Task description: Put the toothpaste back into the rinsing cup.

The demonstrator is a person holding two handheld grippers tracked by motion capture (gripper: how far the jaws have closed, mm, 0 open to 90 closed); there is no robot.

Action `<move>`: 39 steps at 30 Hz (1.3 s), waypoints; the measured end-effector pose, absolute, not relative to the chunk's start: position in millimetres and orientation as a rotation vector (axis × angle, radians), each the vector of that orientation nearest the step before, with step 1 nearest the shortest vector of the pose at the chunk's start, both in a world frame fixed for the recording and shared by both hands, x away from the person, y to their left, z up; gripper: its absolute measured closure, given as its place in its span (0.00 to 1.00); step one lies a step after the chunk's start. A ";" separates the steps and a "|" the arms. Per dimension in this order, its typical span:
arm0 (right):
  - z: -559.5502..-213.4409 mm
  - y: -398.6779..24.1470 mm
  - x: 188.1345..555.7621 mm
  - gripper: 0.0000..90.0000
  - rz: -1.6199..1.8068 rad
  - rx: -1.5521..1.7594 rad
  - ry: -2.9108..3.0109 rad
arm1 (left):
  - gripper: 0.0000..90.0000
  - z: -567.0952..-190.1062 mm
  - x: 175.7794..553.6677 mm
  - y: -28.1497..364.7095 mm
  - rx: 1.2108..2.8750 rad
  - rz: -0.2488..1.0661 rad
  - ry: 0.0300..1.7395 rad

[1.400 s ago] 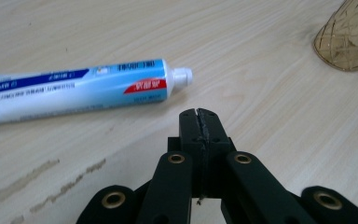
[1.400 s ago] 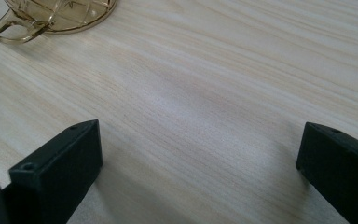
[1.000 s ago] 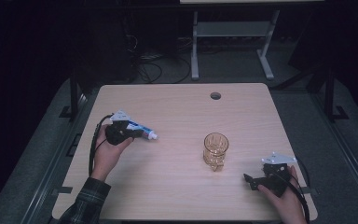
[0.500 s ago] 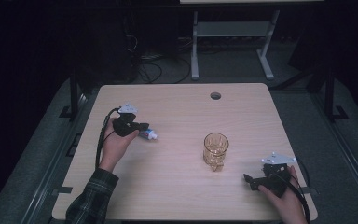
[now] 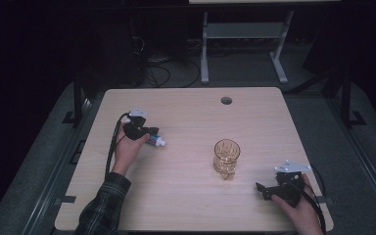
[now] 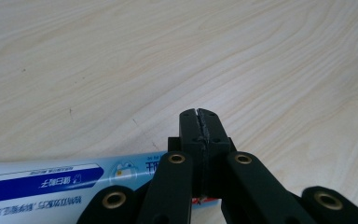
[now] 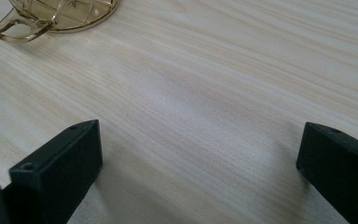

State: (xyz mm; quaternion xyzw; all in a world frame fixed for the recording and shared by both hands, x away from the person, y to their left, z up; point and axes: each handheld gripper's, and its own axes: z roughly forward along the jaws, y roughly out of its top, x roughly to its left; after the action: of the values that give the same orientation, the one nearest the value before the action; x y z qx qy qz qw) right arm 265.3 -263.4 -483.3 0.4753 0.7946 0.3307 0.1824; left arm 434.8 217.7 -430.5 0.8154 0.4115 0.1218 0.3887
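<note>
My left tongs (image 5: 149, 132) sit at the left part of the surface (image 5: 191, 205), their jaws pressed flat together with nothing between the tips. In the left gripper view the closed tips (image 6: 199, 128) point across bare wood, and the toothpaste tube (image 6: 51, 184) passes under the linkage behind them; I cannot tell whether the tongs touch it. From the high view I see the tube (image 5: 155, 141) lying flat on the surface just beside my left hand (image 5: 127, 149), its cap end pointing toward the middle.

My right tongs (image 5: 274, 190) rest low at the near right corner, held in my right hand (image 5: 301, 210). Their jaws stand wide apart with only wood grain between them, as the right gripper view (image 7: 198, 163) shows.

An amber glass mug (image 5: 226, 157) stands upright between the two tongs, nearer the right ones and well apart from the tube. Its base and handle (image 7: 42, 16) show at the top left of the right gripper view.
</note>
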 end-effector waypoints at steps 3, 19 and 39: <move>-483.3 -263.4 265.3 0.00 0.934 1.341 2.243 | 1.00 -434.2 438.0 217.5 2.070 0.312 1.051; -483.3 -263.1 264.9 0.00 0.937 1.336 2.250 | 1.00 -444.8 450.0 213.3 2.168 0.303 1.073; -483.3 -262.9 264.5 0.00 0.938 1.330 2.254 | 1.00 -446.6 418.7 232.3 2.218 0.284 1.094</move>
State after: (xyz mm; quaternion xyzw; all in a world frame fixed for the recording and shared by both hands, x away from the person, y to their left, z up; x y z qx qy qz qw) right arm 264.5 -262.9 -483.3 0.4705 0.7976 0.3319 0.1797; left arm 418.7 232.3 -446.6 0.8439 0.4165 0.1081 0.3204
